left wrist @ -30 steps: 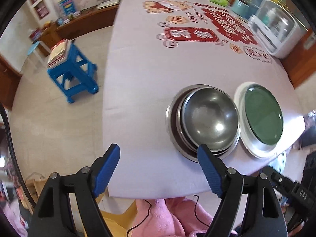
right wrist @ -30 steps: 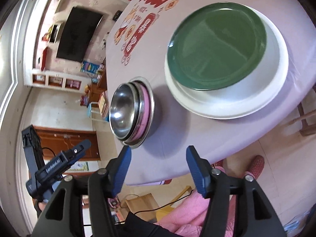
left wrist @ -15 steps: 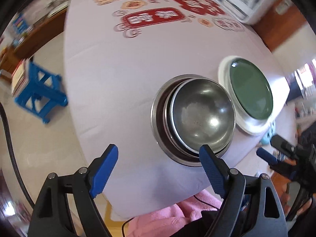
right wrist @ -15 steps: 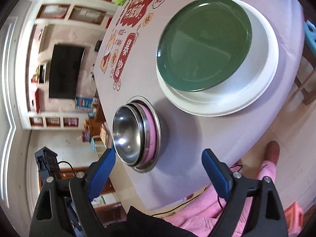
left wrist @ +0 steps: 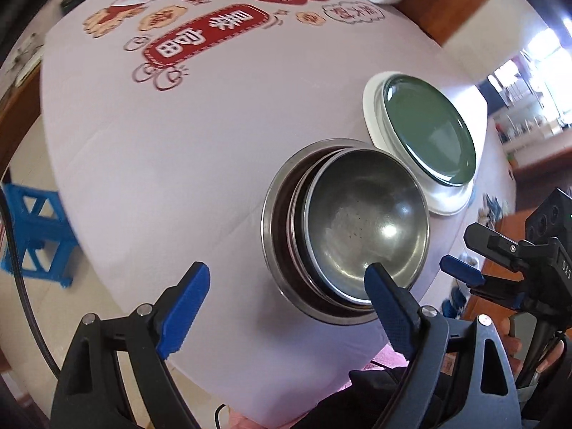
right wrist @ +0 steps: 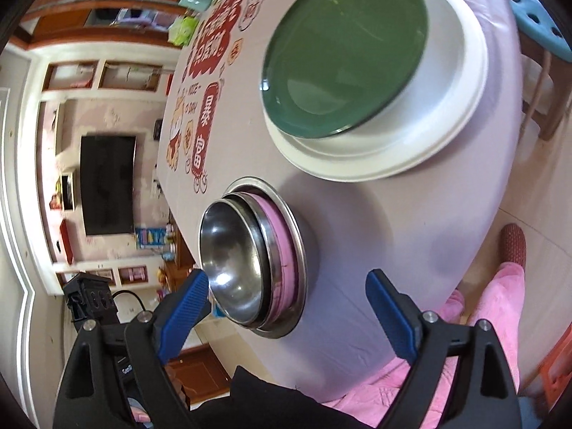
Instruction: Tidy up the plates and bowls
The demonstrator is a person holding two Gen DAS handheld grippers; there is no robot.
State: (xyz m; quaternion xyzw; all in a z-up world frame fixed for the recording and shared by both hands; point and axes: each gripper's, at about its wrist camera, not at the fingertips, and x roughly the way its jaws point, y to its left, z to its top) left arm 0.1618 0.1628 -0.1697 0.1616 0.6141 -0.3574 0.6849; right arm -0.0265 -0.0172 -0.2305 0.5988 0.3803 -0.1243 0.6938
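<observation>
On the table (left wrist: 186,150), nested bowls (left wrist: 361,228) and stacked plates (right wrist: 411,121) are being left sorted; left gripper (left wrist: 286,307) and right gripper (right wrist: 286,307) are being held wide open, empty; likely only retreat is being called for.

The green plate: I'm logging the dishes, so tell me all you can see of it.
The round, glossy dark green plate looks ceramic or glazed, shallow with a low raised rim, and empty. It lies flat, face up, on a larger white plate, off-centre on it. Both rest on the pale tablecloth, beside the stacked steel bowls. No tongs touch it.
</observation>
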